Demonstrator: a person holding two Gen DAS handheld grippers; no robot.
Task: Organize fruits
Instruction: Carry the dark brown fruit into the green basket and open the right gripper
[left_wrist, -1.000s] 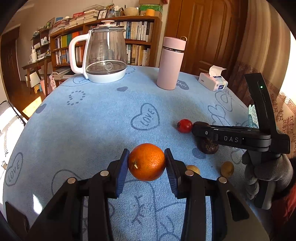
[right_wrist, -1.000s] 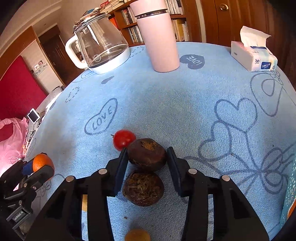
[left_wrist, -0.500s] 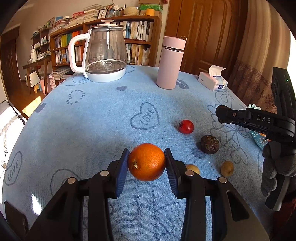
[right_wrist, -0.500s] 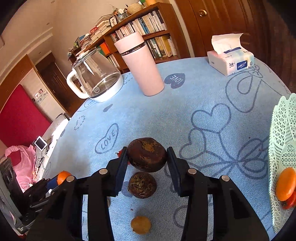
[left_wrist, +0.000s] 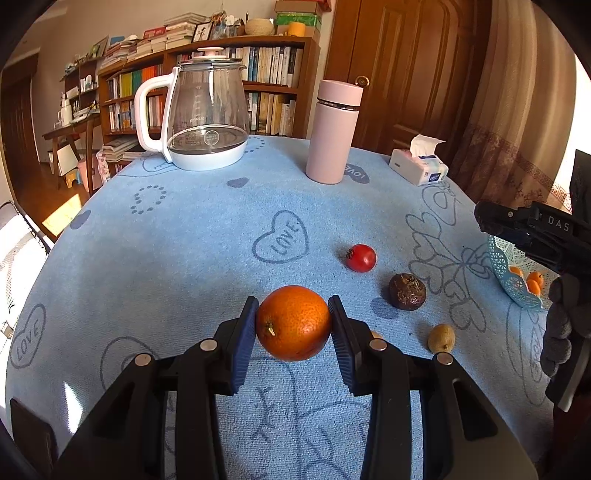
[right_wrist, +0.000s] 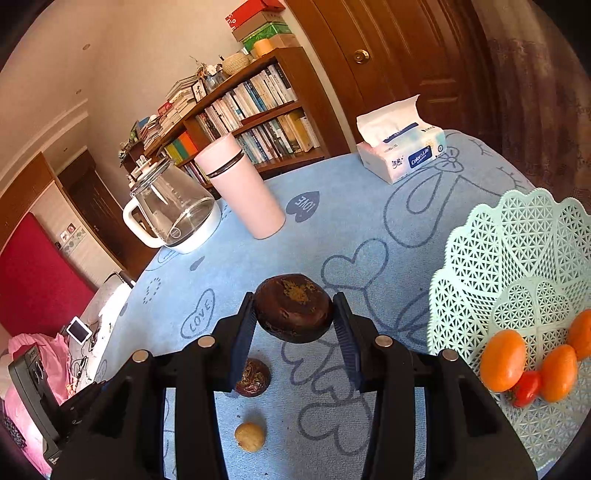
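Orange (left_wrist: 293, 323): clamped in the left hand-held gripper (left_wrist: 293, 325), above the counter (left_wrist: 184, 258).
Loose: tomato (left_wrist: 361, 257), dark fruit (left_wrist: 407, 291), small brown fruit (left_wrist: 441, 338).
Passion fruit (right_wrist: 294, 313): gripped by the right hand-held gripper (right_wrist: 294, 317), beside the basket (right_wrist: 491, 258).
Done: several orange fruits (right_wrist: 502, 360) lie inside.

"LOVE" is printed inside heart outlines on the blue tablecloth (left_wrist: 192, 236) (several hearts, both views). The glass kettle (left_wrist: 207, 114) bears "SUPOR". The tissue pack (right_wrist: 400, 149) reads "ColorsLife"; its smaller print is illegible. The right gripper (left_wrist: 484, 218) carries "DAS" in white letters.
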